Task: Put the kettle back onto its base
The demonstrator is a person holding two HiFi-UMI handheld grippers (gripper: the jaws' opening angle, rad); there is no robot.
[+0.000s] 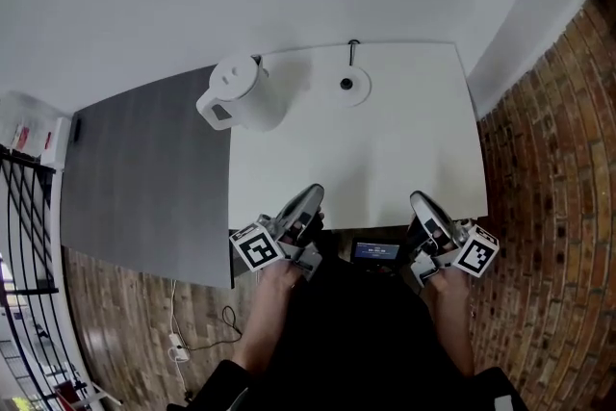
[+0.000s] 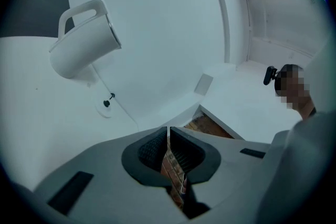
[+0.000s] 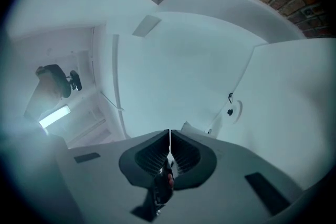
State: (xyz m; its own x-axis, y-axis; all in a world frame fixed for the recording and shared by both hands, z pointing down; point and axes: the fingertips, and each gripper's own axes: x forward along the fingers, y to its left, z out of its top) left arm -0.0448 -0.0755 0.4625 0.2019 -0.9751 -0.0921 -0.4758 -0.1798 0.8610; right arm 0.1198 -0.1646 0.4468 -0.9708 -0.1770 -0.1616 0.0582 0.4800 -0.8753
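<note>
While both hands hung at the near edge of the table [image 1: 385,159], the count stood thus: one kettle, one base, two grippers, one table.

Kettle [image 1: 241,96]: white, upright on the table's far left corner, at about 11 o'clock from the person. It sat off its base and well apart from it, with the handle side turned toward 8 o'clock. The left gripper view showed it [image 2: 84,42] tipped only by the camera's roll.

Base [image 1: 351,87]: a round white disc with a dark centre pin, at 12 o'clock near the far edge and at 3 o'clock from the kettle. It carried no load. A thin cord ran from it toward the far edge. It also showed in the left gripper view [image 2: 106,105] and the right gripper view [image 3: 232,110].

Left gripper [image 1: 313,194]: at 7 o'clock, jaws pressed together with no object between the pads [image 2: 168,131].

Right gripper [image 1: 419,199]: at 5 o'clock, jaws likewise pressed together on no object [image 3: 169,134].

Surroundings: a small lit screen [image 1: 375,252] sat at 6 o'clock between the grippers. A grey mat [image 1: 144,178] lay off the table at 9 o'clock. Brick flooring [image 1: 549,207] lay at 3 o'clock. A power strip [image 1: 178,353] lay on the floor at 7 o'clock.
</note>
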